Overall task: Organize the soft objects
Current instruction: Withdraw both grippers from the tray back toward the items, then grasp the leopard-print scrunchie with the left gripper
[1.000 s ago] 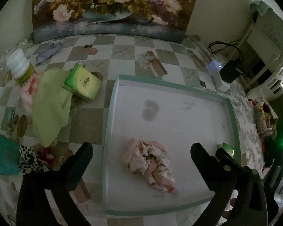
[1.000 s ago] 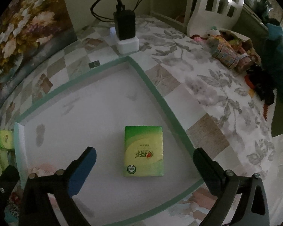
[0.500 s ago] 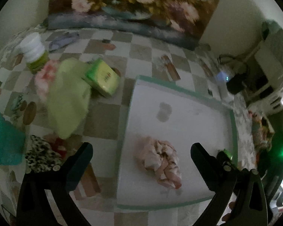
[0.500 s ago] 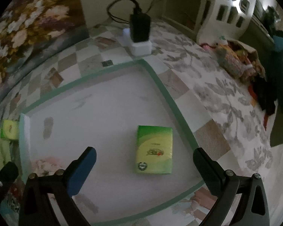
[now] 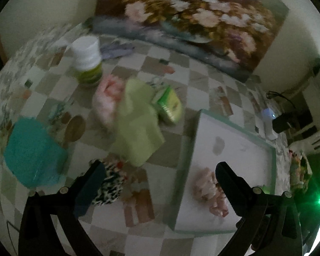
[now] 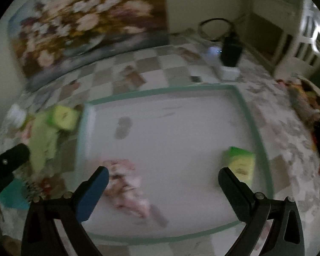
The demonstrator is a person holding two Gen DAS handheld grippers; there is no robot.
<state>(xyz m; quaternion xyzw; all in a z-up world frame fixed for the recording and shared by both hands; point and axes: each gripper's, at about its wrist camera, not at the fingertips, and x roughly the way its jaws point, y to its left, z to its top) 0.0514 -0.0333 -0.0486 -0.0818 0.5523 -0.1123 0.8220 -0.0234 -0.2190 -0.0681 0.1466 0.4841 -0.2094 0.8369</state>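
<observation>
1. Dim light covers a table dressed in a checked and floral-print cloth [image 5: 175, 68], with a large flower painting [image 5: 192, 15] propped against the wall behind.
2. On the cloth lies a shallow white tray with a pale green rim [image 6: 248, 115], which I judge to be the collecting place: a crumpled pink-and-white patterned cloth [image 6: 125, 183] and a flat green tissue packet [image 6: 241, 162] already lie inside it.
3. Left of the tray, unsorted, sit a limp pale green cloth [image 5: 136, 123], a second green tissue packet [image 5: 168, 104] touching it, a fluffy pink bundle [image 5: 106, 100], a black-and-white spotted fabric [image 5: 111, 183] and a teal mesh piece [image 5: 32, 153].
4. A white-capped bottle with a green label [image 5: 87, 61] stands upright further back.
5. The left gripper [image 5: 157, 170] hovers with its jaws wide apart and empty over that pile, probably choosing the next item.
6. The right gripper [image 6: 162, 177] hangs spread and empty above the tray.
7. Printing on the packets and bottle is too blurred to read.
</observation>
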